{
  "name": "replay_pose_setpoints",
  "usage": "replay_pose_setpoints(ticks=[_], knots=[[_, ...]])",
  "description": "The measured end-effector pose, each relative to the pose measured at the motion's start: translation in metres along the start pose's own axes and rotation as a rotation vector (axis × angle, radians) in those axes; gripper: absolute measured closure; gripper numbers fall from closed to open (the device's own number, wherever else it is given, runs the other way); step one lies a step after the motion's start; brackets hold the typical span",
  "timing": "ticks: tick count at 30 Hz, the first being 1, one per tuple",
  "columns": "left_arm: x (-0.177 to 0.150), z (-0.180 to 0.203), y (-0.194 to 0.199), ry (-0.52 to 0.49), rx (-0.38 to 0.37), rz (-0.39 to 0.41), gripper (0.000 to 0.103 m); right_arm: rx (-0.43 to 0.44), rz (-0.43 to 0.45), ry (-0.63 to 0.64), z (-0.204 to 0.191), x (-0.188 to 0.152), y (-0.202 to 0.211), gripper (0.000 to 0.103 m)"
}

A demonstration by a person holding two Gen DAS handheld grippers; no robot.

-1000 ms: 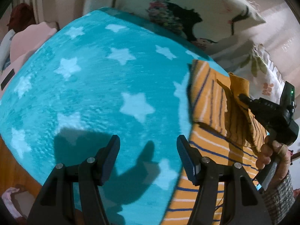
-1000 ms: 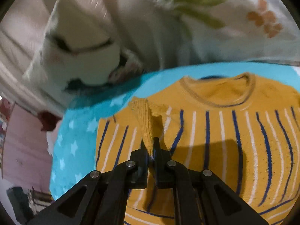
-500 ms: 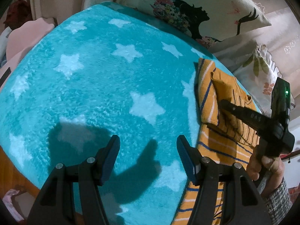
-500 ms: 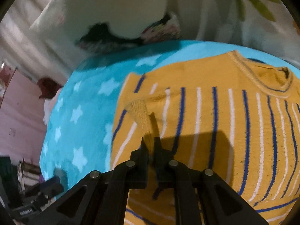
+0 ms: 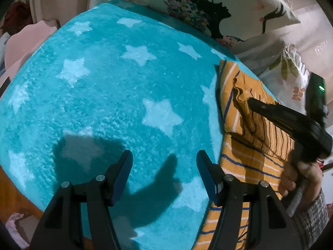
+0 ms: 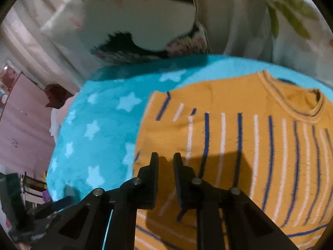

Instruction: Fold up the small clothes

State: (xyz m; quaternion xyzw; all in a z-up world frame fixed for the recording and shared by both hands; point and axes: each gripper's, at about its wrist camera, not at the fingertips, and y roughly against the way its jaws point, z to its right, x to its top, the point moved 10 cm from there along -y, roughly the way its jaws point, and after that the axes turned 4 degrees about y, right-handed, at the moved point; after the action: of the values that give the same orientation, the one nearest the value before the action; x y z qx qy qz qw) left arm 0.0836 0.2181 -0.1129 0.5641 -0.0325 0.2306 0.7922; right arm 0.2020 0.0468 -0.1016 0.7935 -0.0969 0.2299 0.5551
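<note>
Left wrist view
Left gripper: the black two-finger left gripper (image 5: 164, 162) stands wide apart, grasping nothing, over the fluffy turquoise blanket with white stars (image 5: 108, 87); its shadow falls on the pile just ahead.
Right gripper from here: the black right gripper (image 5: 250, 102) reaches in from the right edge, its tip against a raised fold of the mustard-yellow knitted sweater with blue and white stripes (image 5: 241, 156); whether it pinches the cloth cannot be told from this side.
Right hand: the person's right hand (image 5: 299, 177) is wrapped round the handle low at the right, wrist in a grey checked cuff.
Sweater position: on the right part of the blanket, one sleeve folded over the body.
Background: a white pillow printed with a dark-haired figure and flowers (image 5: 229, 10) lies beyond the blanket's far edge.

Right wrist view
Right gripper: the right gripper (image 6: 165, 160) shows a narrow gap between its fingers, released, with no cloth in it, low over the sweater (image 6: 239, 145) near its left edge.
Sweater: spread flat on the blanket (image 6: 100, 129), ribbed round neckline at upper right, stripes running toward the camera.
Left gripper: part of it shows at lower left (image 6: 52, 208), well apart from the sweater.
Background: the pillow (image 6: 145, 16), blurred, is above.
</note>
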Motion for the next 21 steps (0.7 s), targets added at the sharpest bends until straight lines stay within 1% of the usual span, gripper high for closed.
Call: replay_pose_setpoints(ticks=[3,4,6,9,10,11,12,15,17,19,21], knots=[[-0.005,0.005,-0.001,-0.020,0.007,-0.005,0.041,-0.033,-0.017,0.014,0.003,-0.004,-0.016,0.087],[-0.007,0.006,-0.001,-0.024,0.010,-0.006,0.040,-0.037,-0.002,0.013,0.004,-0.003,-0.017,0.088],[-0.011,0.008,-0.003,-0.030,0.017,-0.011,0.041,-0.027,0.002,0.009,0.006,-0.002,-0.020,0.087],[-0.016,0.014,-0.006,-0.033,0.018,-0.020,0.040,-0.001,-0.034,0.023,0.010,-0.004,-0.013,0.087],[-0.019,0.017,-0.007,-0.036,0.015,-0.022,0.040,-0.007,-0.035,-0.004,0.018,-0.005,-0.005,0.086],[-0.021,0.019,-0.009,-0.038,0.011,-0.025,0.040,-0.004,-0.023,-0.027,0.025,-0.006,0.005,0.084],[-0.024,0.023,-0.011,-0.040,0.006,-0.033,0.040,0.007,-0.004,-0.052,0.035,-0.008,0.018,0.081],[-0.035,0.032,-0.018,-0.046,-0.008,-0.055,0.040,0.011,0.041,-0.122,0.072,-0.023,0.060,0.080],[-0.041,0.037,-0.022,-0.046,-0.016,-0.069,0.040,-0.019,0.060,-0.170,0.110,-0.044,0.093,0.078],[-0.048,0.043,-0.026,-0.040,-0.039,-0.084,0.040,-0.060,0.070,-0.224,0.149,-0.065,0.124,0.075],[-0.053,0.049,-0.030,-0.044,-0.059,-0.093,0.040,-0.108,0.077,-0.297,0.195,-0.096,0.157,0.068]])
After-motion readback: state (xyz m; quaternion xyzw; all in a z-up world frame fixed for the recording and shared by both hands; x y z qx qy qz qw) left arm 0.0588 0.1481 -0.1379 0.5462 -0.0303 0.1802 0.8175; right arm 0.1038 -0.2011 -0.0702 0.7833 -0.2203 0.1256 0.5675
